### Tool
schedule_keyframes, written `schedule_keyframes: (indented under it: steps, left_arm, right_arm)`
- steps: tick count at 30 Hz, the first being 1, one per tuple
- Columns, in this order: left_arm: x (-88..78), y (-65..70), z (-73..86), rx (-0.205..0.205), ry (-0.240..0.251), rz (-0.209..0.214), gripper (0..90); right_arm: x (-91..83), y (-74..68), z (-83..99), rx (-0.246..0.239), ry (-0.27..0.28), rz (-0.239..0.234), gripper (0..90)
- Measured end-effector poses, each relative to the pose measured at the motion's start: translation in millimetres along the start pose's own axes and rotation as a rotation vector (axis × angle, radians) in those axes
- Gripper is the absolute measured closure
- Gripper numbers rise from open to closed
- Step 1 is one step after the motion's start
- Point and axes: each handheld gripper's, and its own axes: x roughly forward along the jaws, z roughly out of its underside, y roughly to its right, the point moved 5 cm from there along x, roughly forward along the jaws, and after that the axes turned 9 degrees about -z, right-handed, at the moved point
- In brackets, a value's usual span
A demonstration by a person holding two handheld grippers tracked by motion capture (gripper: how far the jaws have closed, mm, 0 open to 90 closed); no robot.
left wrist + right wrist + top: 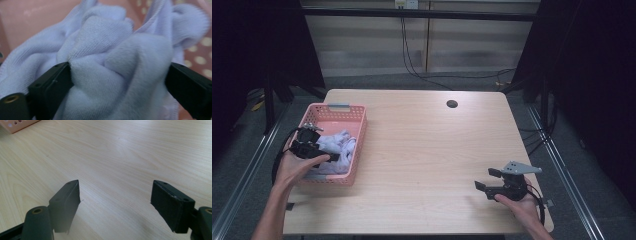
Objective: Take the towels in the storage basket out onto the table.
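A pink plastic basket (337,108) stands at the table's left edge with crumpled white cloth (340,144) inside. My left gripper (328,151) reaches down into the basket. In the left gripper view its jaws (120,72) stand wide on either side of a bunched fold of the white cloth (112,50), which touches both pads; the basket's perforated wall (198,60) lies behind. My right gripper (487,179) rests low over the table's near right part, open, with bare wood between its jaws (116,192).
The light wooden table (427,145) has a round cable hole (452,104) near its far edge. A corner of the basket (20,125) lies far off in the right gripper view. Black cables (412,60) trail on the floor beyond the table.
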Motion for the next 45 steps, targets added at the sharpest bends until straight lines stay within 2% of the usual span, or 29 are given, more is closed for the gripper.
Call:
schedule_keyframes:
  steps: [1, 2, 3, 4, 5, 6, 11, 13, 16, 19, 21, 23, 27, 31, 32, 33, 36, 40, 41, 42, 45]
  left_arm:
    - [4.9, -1.3, 0.4, -0.015, -0.046, 0.027, 1.3]
    - [4.9, -1.3, 0.4, -0.015, -0.046, 0.027, 0.0]
    - [8.1, -2.6, -1.3, 0.003, -0.096, 0.026, 0.0]
    - [10.4, -0.5, -2.0, 0.031, -0.119, 0.029, 0.0]
    - [13.3, 0.5, -2.9, 0.043, -0.13, 0.028, 0.0]
    - [15.4, 1.6, -3.2, 0.032, -0.151, 0.038, 0.0]
    - [24.8, 3.6, -3.4, 0.053, -0.217, 0.07, 0.0]
    - [28.4, 7.1, -3.7, 0.081, -0.237, 0.049, 0.0]
    - [33.5, 16.5, -1.5, 0.184, -0.311, 0.024, 0.0]
    - [37.8, 18.8, -2.5, 0.188, -0.337, 0.012, 0.0]
    - [38.2, 19.7, -2.6, 0.181, -0.337, 0.013, 3.0]
    - [36.2, 19.6, -3.1, 0.159, -0.326, 0.018, 11.6]
    - [32.9, 19.5, -5.1, 0.157, -0.317, 0.029, 26.0]
    - [30.3, 16.3, -5.1, 0.127, -0.287, 0.036, 40.6]
    - [30.3, 14.3, -5.4, 0.11, -0.243, 0.022, 40.6]
    - [29.3, 13.1, -5.9, 0.108, -0.25, 0.029, 45.1]
    - [27.8, 12.0, -8.3, 0.106, -0.244, 0.03, 48.8]
    - [22.9, 9.1, -7.6, 0.085, -0.207, 0.035, 51.1]
    - [18.7, 7.2, -6.0, 0.083, -0.193, 0.053, 51.2]
    - [17.2, 5.9, -5.9, 0.072, -0.176, 0.047, 51.2]
    - [8.9, 0.8, -5.1, 0.031, -0.132, 0.072, 51.2]
  right_arm:
    - [-0.1, -0.2, 0.0, 0.0, 0.001, 0.0, 23.0]
    - [-0.3, -0.6, 0.0, -0.001, 0.0, -0.002, 23.0]
    - [-0.2, -0.7, -0.1, -0.006, 0.001, -0.006, 22.9]
    - [-0.2, -0.9, 0.0, -0.007, 0.0, -0.006, 22.9]
    - [-0.1, -1.2, 0.1, -0.005, -0.002, -0.008, 22.9]
    - [0.1, -1.3, 0.3, -0.004, -0.005, -0.01, 22.7]
    - [0.7, -1.7, 0.3, -0.013, -0.007, -0.013, 22.6]
    - [0.5, -2.6, 0.6, -0.013, -0.012, -0.013, 22.7]
    - [1.1, -3.1, 0.8, -0.019, -0.016, -0.012, 22.8]
    - [1.6, -3.0, 1.3, -0.028, -0.024, -0.014, 22.8]
    - [1.5, -3.8, 1.4, -0.029, -0.027, -0.014, 22.9]
    - [1.5, -4.4, 1.3, -0.033, -0.026, -0.012, 22.9]
    - [2.0, -4.6, 2.1, -0.033, -0.034, -0.017, 22.9]
    - [1.6, -4.8, 1.9, -0.03, -0.032, -0.019, 23.0]
    - [1.7, -4.6, 1.8, -0.03, -0.034, -0.019, 23.0]
    - [1.5, -4.2, 1.4, -0.029, -0.033, -0.017, 23.0]
    - [1.9, -3.3, 1.1, -0.029, -0.033, -0.016, 23.0]
    - [1.6, -2.6, 1.0, -0.023, -0.031, -0.012, 23.0]
    - [2.0, -2.0, 1.2, -0.021, -0.034, -0.011, 22.9]
    - [2.0, -1.9, 1.2, -0.019, -0.034, -0.012, 22.9]
    - [1.9, -1.7, 1.4, -0.019, -0.034, -0.01, 22.9]
